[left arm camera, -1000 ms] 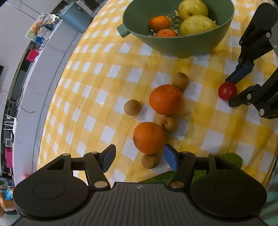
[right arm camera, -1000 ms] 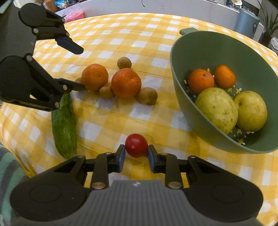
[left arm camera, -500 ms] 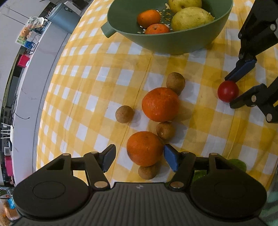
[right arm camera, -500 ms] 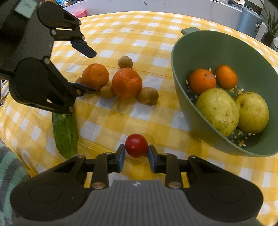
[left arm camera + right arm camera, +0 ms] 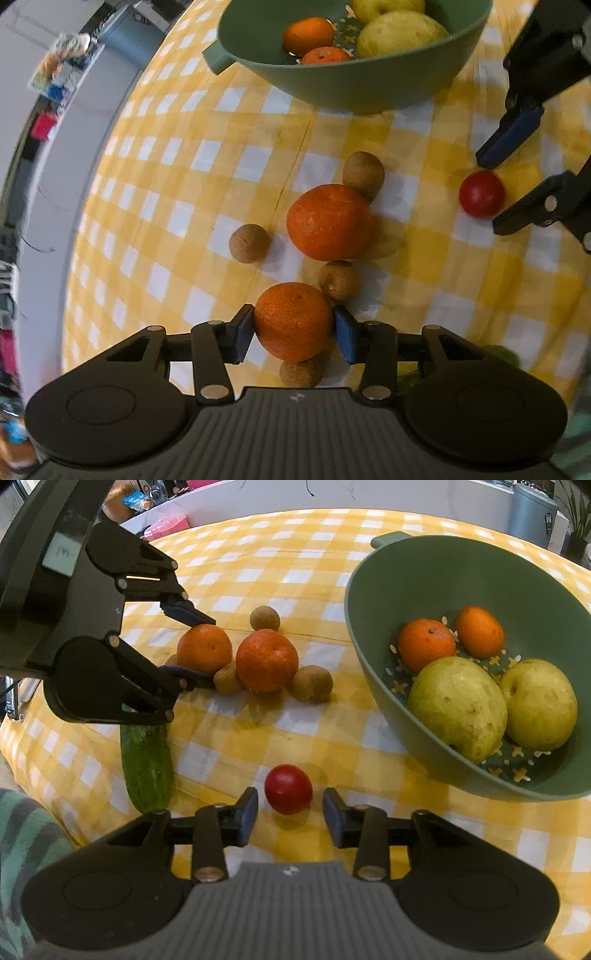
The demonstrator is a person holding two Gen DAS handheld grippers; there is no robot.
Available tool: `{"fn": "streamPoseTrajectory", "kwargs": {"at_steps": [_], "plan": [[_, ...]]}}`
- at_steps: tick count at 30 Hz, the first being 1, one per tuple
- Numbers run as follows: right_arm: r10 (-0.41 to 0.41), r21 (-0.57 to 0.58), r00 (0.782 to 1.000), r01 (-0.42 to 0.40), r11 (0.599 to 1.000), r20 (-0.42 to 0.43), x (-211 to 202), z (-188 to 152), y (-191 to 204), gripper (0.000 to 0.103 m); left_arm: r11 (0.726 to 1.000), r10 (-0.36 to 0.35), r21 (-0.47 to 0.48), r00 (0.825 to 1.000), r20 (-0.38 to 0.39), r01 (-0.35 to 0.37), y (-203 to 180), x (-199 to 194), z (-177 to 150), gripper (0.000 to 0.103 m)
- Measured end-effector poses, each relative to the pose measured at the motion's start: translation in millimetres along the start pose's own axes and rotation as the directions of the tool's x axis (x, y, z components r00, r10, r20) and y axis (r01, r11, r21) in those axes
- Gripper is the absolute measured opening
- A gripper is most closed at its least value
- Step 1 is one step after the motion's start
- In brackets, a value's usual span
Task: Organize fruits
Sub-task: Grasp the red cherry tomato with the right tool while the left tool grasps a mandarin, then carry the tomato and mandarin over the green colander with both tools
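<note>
My left gripper (image 5: 293,332) is closing on the nearer orange (image 5: 293,317), and both pads touch its sides on the yellow checked cloth. From the right wrist view the same orange (image 5: 204,648) sits between the left gripper's (image 5: 207,651) fingers. A second orange (image 5: 328,221) lies just beyond it, among several small brown round fruits (image 5: 249,243). My right gripper (image 5: 290,808) is opening; the red tomato (image 5: 288,788) rests on the cloth between its pads, clear of both. The green bowl (image 5: 406,590) holds two oranges and two yellow-green fruits.
A cucumber (image 5: 147,760) lies on the cloth under the left gripper, near the table's front edge. The bowl (image 5: 351,88) stands just beyond the loose fruit. A grey bin (image 5: 532,513) and a white counter lie past the table.
The left gripper came forward and its jaws closed in from wide apart onto the nearer orange. The right jaws parted off the tomato, which now sits free on the cloth.
</note>
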State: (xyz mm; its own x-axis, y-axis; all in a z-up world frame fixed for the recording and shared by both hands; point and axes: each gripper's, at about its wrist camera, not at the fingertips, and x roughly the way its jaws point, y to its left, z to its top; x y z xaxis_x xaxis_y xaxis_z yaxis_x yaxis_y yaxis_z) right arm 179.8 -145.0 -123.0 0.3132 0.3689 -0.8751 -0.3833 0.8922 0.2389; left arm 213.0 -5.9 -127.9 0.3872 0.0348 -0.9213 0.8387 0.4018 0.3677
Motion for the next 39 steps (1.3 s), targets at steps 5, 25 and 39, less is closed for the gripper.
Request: {"fn": "streamPoseTrajectory", "kwargs": {"at_steps": [5,25,39], "plan": [[0.003,0.019,1.0,-0.003,1.0,0.009,-3,-4,-4,0.037,0.995,-0.048,-0.086,0.999,0.013,0.049,7,-9,-5,0.051],[0.005,-0.131,1.0,-0.007,0.991,-0.017,-22,1,6,0.021,0.973,-0.085,-0.221,0.994,-0.066,0.068,-7,-47,7,0.051],[-0.043,-0.305,0.997,0.063,0.95,0.071,-105,40,-30,0.021,0.993,-0.027,-0.114,0.997,0.068,0.034,-19,-97,77,0.051]]}}
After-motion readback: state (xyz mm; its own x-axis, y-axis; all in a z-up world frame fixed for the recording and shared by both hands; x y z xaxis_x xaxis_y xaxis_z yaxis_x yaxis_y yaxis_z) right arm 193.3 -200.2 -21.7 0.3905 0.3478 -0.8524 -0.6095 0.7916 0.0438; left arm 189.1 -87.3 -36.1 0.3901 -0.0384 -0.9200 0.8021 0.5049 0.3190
